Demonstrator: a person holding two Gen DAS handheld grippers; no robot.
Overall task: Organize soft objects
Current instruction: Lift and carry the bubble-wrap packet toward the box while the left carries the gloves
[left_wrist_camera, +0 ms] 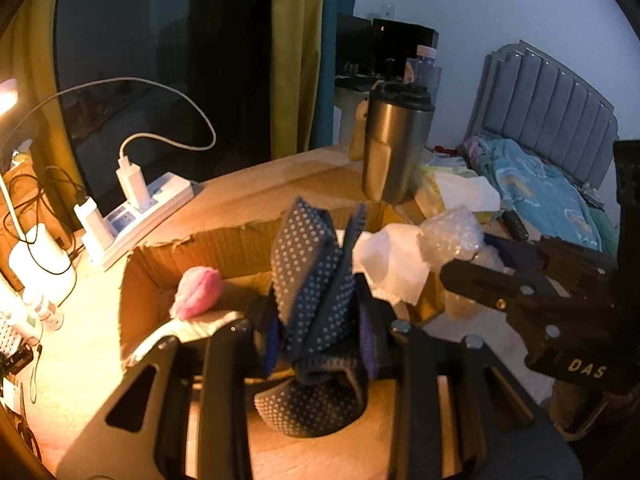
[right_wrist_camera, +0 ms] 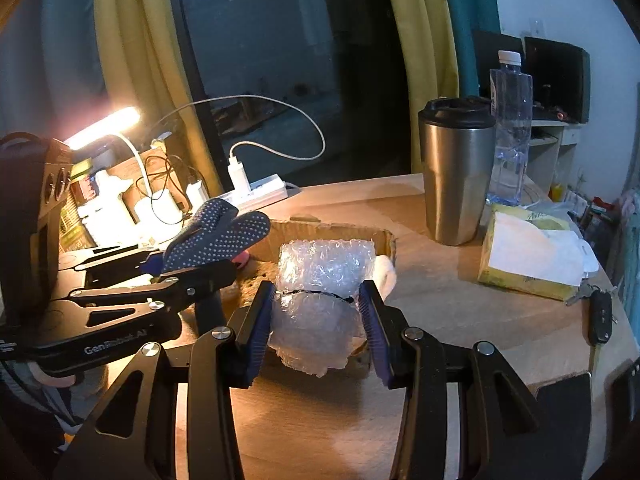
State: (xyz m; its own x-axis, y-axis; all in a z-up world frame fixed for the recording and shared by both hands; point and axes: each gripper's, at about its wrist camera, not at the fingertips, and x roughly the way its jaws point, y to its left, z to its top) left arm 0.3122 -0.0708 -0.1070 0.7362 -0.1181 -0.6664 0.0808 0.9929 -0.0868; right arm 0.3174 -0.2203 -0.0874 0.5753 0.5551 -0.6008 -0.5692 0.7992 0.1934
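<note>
My left gripper point(left_wrist_camera: 316, 320) is shut on a dark blue dotted work glove point(left_wrist_camera: 312, 276) and holds it over the open cardboard box point(left_wrist_camera: 224, 240); the glove also shows in the right wrist view point(right_wrist_camera: 218, 234). A pink fuzzy object point(left_wrist_camera: 198, 292) and white cloth point(left_wrist_camera: 394, 264) lie in the box. My right gripper point(right_wrist_camera: 318, 312) is shut on a wad of bubble wrap point(right_wrist_camera: 320, 300) at the box's right end point(right_wrist_camera: 384, 240); the wrap shows in the left wrist view point(left_wrist_camera: 450, 236).
A steel travel mug point(right_wrist_camera: 456, 172), a water bottle point(right_wrist_camera: 510, 128), a tissue pack point(right_wrist_camera: 528, 256) and a car key point(right_wrist_camera: 600, 316) sit on the wooden table to the right. A power strip point(left_wrist_camera: 148, 208) with chargers and a lamp point(right_wrist_camera: 104, 126) stand at the left. A bed point(left_wrist_camera: 552, 184) is beyond.
</note>
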